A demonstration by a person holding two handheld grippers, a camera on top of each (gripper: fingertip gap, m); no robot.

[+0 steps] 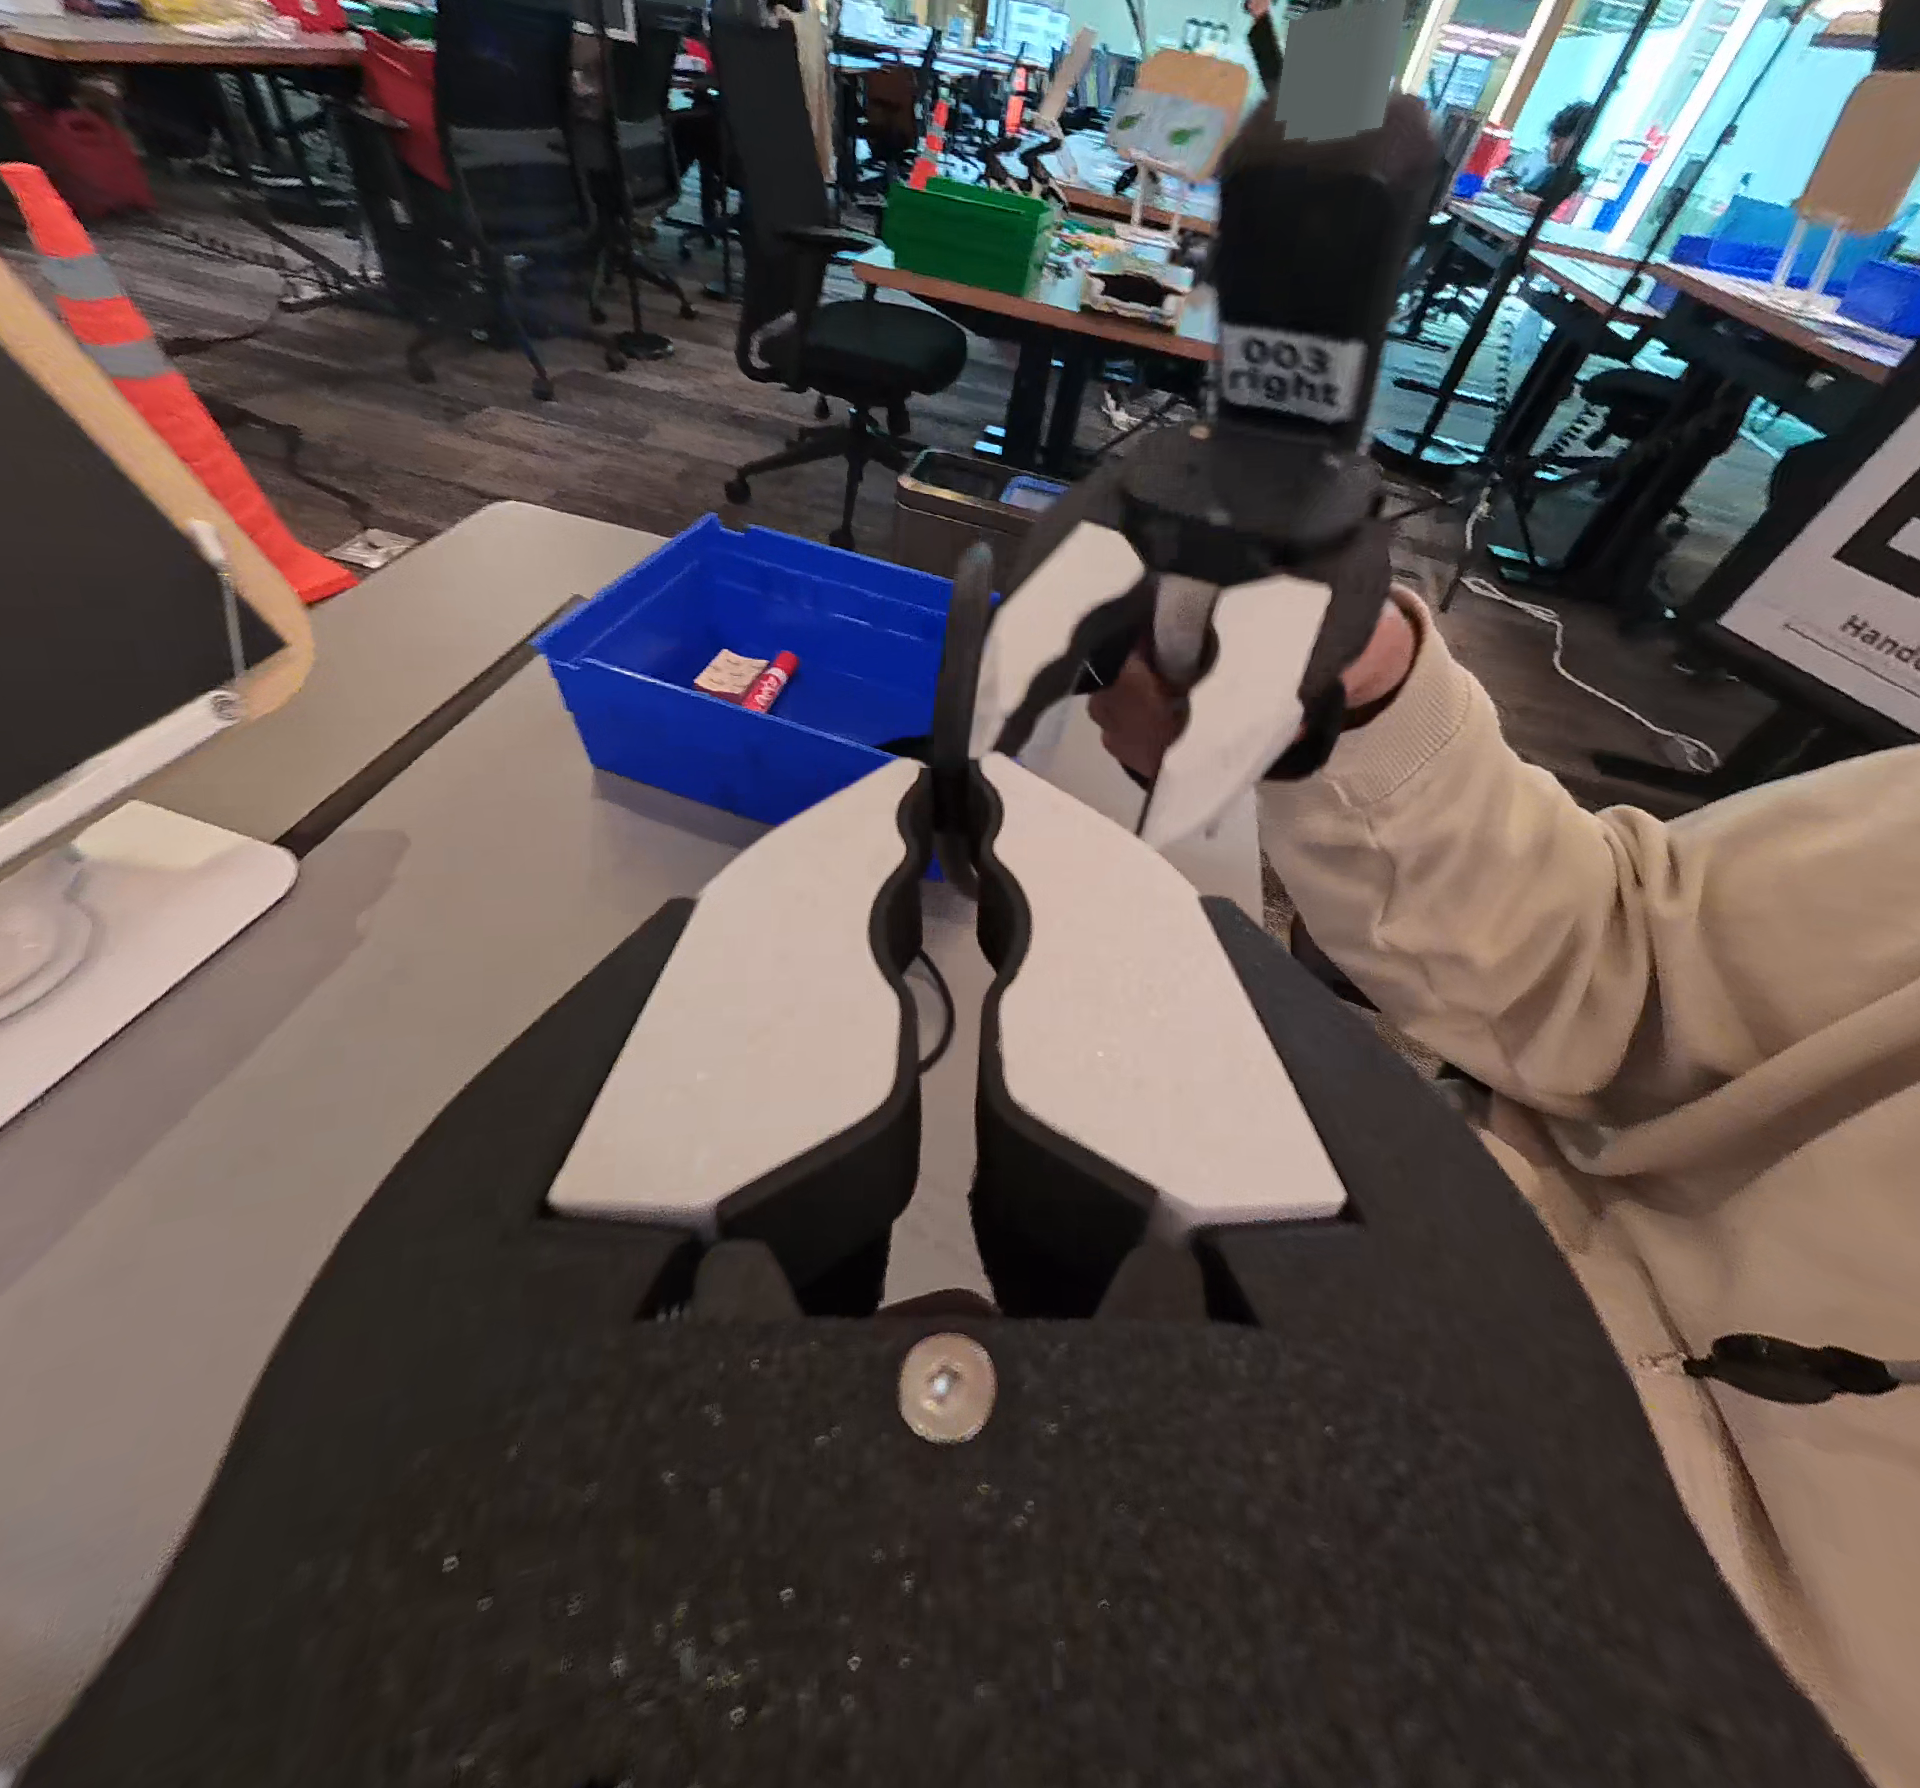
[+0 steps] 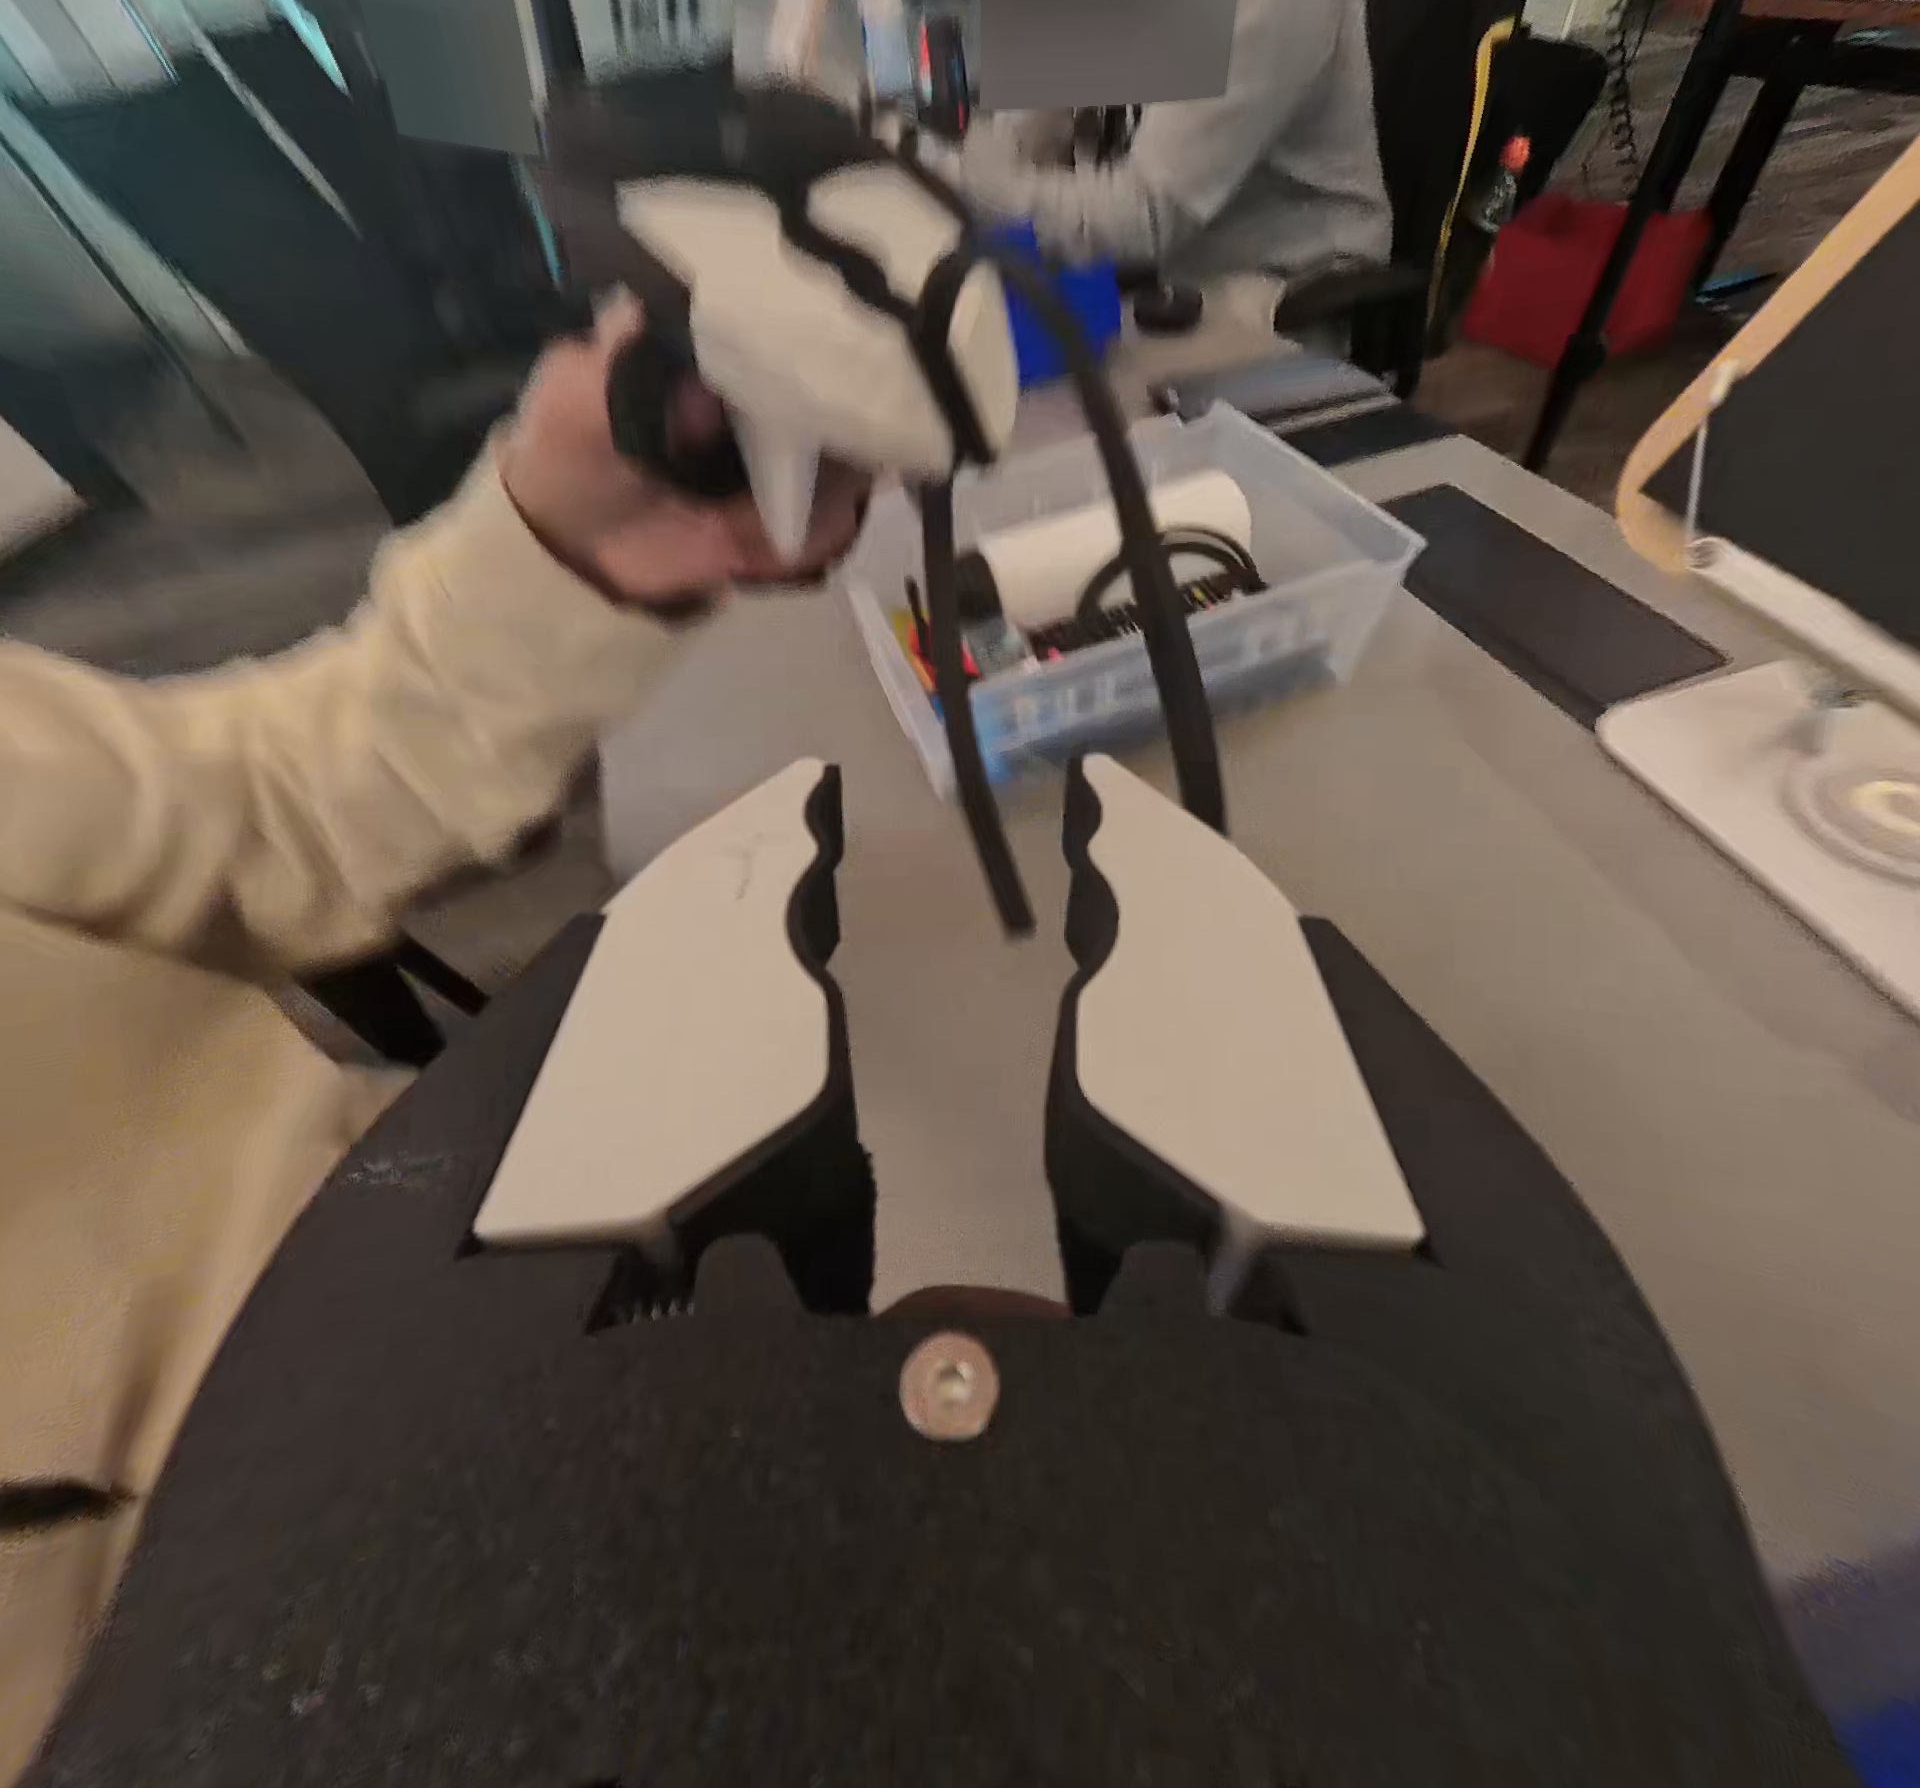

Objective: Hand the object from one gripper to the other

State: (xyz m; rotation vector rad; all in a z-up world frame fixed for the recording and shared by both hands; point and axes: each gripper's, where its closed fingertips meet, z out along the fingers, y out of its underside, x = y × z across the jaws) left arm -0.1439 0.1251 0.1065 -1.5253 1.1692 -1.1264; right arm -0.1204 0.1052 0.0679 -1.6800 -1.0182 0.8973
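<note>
A thin black curved band [image 1: 968,637] is pinched between the fingertips of my left gripper [image 1: 951,793], which is shut on it above the grey table [image 1: 436,907]. In the right wrist view the left gripper [image 2: 961,356] holds the band [image 2: 951,658] at its arch, and both ends hang down. My right gripper [image 2: 956,793] is open, and one band end hangs just in front of the gap between its fingertips, nearer the right finger. In the left wrist view the right gripper [image 1: 1081,772] is close on the right, open, held by a hand in a cream sleeve.
A blue bin [image 1: 665,658] holding a red tube [image 1: 771,682] and a small card stands on the table ahead. A clear plastic box [image 2: 1351,533] with a white roll and cables sits behind the band. A monitor foot [image 1: 135,886] is at the left, and an orange cone [image 1: 135,356] stands on the floor. The grippers' ends are close to 6 cm from one another.
</note>
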